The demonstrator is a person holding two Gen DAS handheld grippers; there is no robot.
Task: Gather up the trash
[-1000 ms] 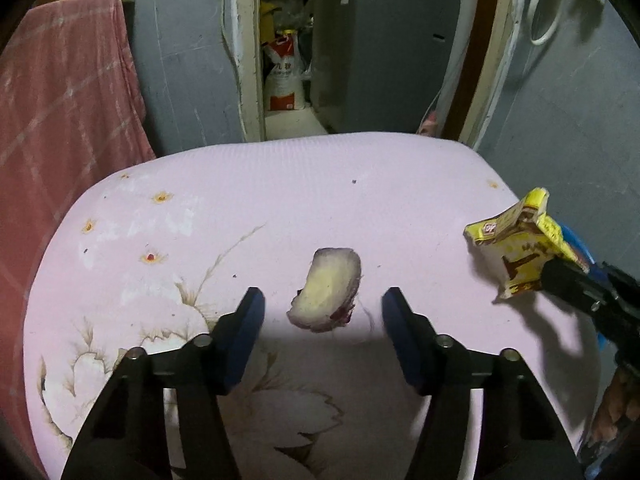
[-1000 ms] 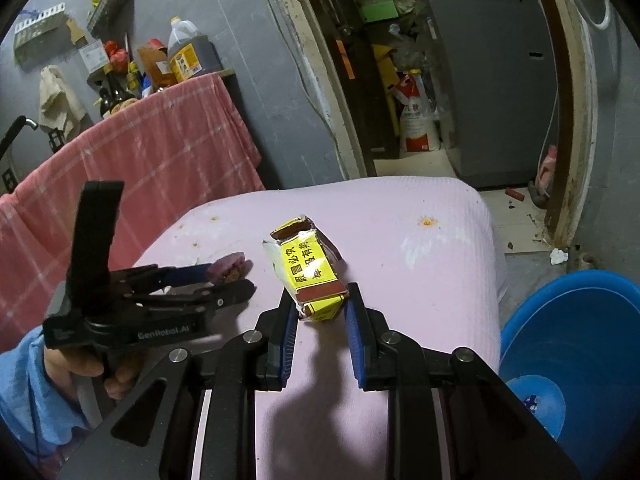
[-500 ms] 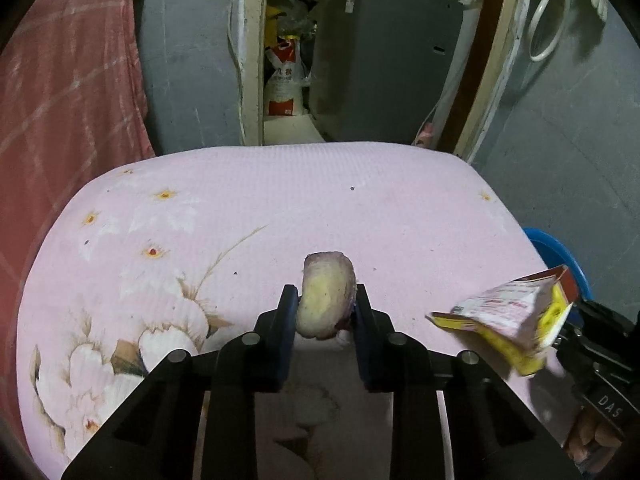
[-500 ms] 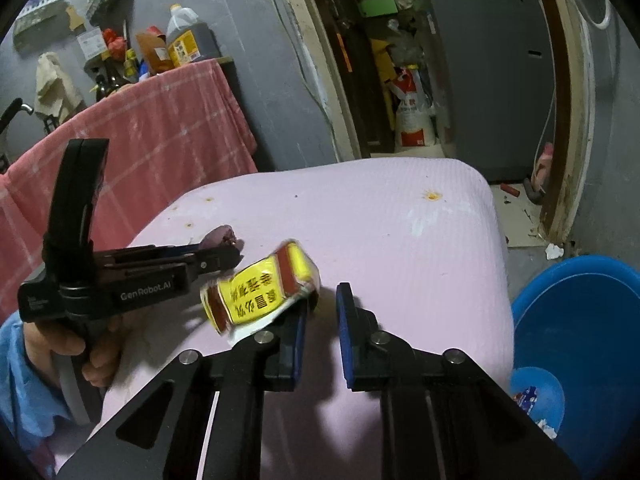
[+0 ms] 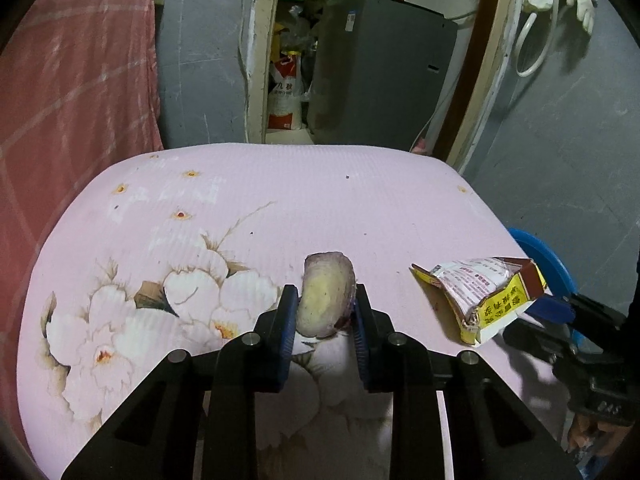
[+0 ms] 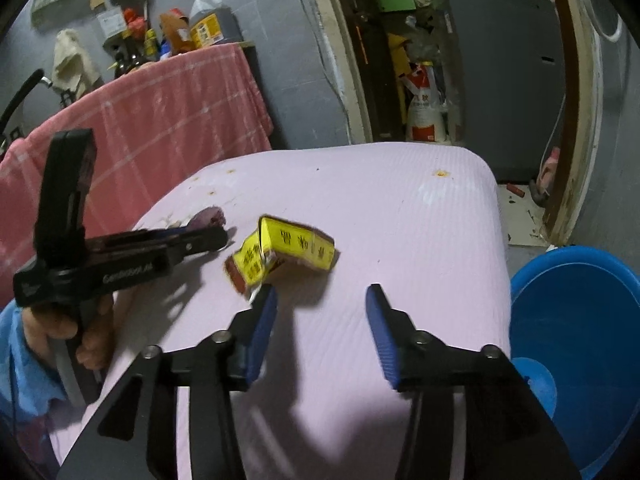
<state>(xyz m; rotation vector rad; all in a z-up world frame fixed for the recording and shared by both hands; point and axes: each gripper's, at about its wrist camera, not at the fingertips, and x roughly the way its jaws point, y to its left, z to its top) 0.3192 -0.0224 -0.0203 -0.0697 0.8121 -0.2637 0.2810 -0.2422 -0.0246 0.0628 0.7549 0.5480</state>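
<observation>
A pale yellow food scrap with purple skin (image 5: 326, 300) stands upright between the blue pads of my left gripper (image 5: 323, 305), which is shut on it just above the pink flowered table cover (image 5: 360, 200). The left gripper (image 6: 216, 237) and the scrap (image 6: 210, 216) also show in the right wrist view. A crumpled yellow and red carton (image 6: 296, 250) sits blurred just past the left fingertip of my right gripper (image 6: 320, 292). That gripper's jaws are opening with nothing between them. In the left wrist view the carton (image 5: 480, 296) is at the tip of the right gripper (image 5: 560, 310).
A blue basin (image 6: 572, 320) stands on the floor right of the table. A pink checked cloth (image 6: 160, 112) hangs behind on the left, with bottles above it. A doorway with a grey cabinet (image 5: 380, 68) lies beyond the far edge. A hand in a blue sleeve (image 6: 80, 332) holds the left gripper.
The left gripper closed on the food scrap and lifted it slightly. The right gripper, earlier shut on the carton, has spread its jaws, and the carton has dropped out in front of its left finger.
</observation>
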